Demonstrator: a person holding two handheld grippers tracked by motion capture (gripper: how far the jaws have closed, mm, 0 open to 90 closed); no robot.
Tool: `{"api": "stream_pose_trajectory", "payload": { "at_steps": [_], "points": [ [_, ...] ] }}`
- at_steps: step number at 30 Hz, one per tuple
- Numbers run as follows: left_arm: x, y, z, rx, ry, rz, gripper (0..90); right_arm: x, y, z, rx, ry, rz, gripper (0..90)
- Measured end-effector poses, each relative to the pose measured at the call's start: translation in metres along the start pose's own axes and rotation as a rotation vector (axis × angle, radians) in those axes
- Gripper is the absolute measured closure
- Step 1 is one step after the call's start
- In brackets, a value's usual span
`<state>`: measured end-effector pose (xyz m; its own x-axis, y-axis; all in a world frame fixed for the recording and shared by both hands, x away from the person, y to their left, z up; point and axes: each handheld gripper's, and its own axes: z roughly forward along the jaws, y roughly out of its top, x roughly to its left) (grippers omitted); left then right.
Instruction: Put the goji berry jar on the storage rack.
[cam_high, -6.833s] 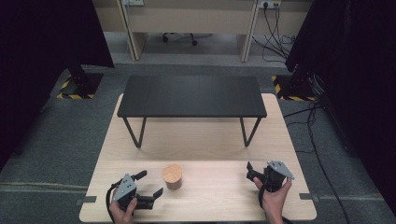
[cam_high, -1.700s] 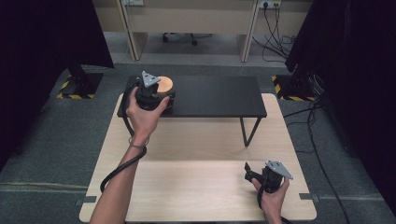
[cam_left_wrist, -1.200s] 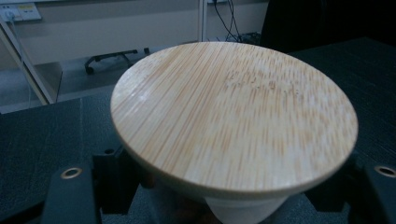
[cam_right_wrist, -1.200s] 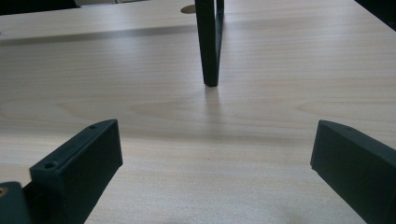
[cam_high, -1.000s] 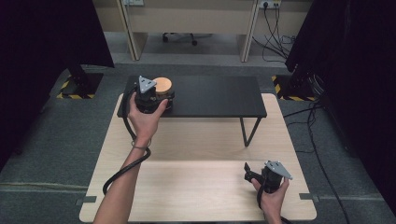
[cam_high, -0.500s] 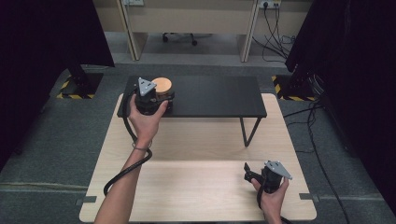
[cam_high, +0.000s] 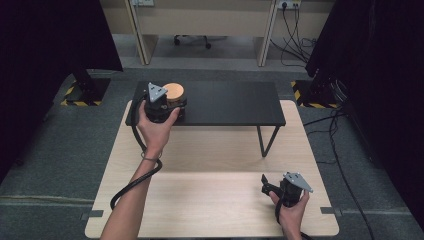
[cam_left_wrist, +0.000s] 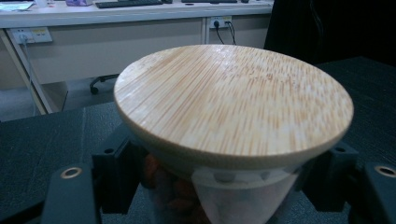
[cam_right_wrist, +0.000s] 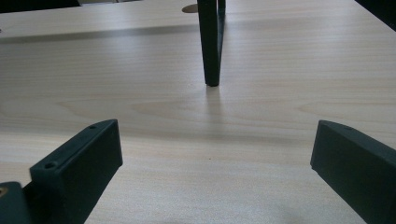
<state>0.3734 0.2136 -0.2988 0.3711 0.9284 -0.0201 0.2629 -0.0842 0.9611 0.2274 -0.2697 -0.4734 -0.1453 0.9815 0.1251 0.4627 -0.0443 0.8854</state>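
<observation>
Left tool (cam_high: 172, 106): clamped on the jar (cam_high: 174, 95), one jaw on each side of the clear wall just under the lid (cam_left_wrist: 232, 99), as the left tool view shows.
Right tool (cam_high: 272, 190): jaws spread wide with nothing between them, held low over the bench (cam_high: 215, 200) at its near right corner.
Jar: at the left end of the black shelf (cam_high: 225, 102) that stands across the far half of the bench; whether its base already bears on the shelf top I cannot tell.
Risk, release: if the jaws open while the base is off the surface or tilted, the jar could drop and tip, perhaps rolling toward the shelf's near edge.
Risk, withdrawal: pulling the left tool back before the jaws clear the wall could drag the jar off the shelf.
Risk, lid: the grip sits high, close under the wooden lid; a jaw catching the lid's rim on the way out could lift or knock it.
Change: against the earliest frame, the jar has gone from the near middle of the bench up to the shelf, carried by the left tool; the right tool has stayed where it was.
</observation>
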Motion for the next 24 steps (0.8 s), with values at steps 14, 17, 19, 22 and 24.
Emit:
{"api": "stream_pose_trajectory", "payload": {
  "at_steps": [14, 17, 19, 22, 24],
  "points": [
    [-0.003, -0.006, -0.014, -0.028, -0.016, 0.036, 10.9, -0.001, 0.001, 0.000, 0.003, 0.005, 0.004, 2.0],
    [-0.005, -0.008, -0.021, -0.050, -0.003, 0.041, 8.1, -0.002, 0.000, 0.000, 0.001, 0.007, 0.011, 2.0],
    [-0.008, -0.007, -0.025, -0.070, 0.015, 0.045, 5.1, -0.003, 0.000, 0.000, 0.001, 0.008, 0.012, 2.0],
    [-0.009, -0.007, -0.029, -0.092, 0.037, 0.046, 3.0, -0.002, 0.000, 0.000, 0.001, 0.007, 0.007, 2.1],
    [-0.008, -0.007, -0.032, -0.087, 0.037, 0.043, 2.9, -0.002, 0.000, 0.000, -0.001, 0.007, 0.005, 2.0]
  ]
}}
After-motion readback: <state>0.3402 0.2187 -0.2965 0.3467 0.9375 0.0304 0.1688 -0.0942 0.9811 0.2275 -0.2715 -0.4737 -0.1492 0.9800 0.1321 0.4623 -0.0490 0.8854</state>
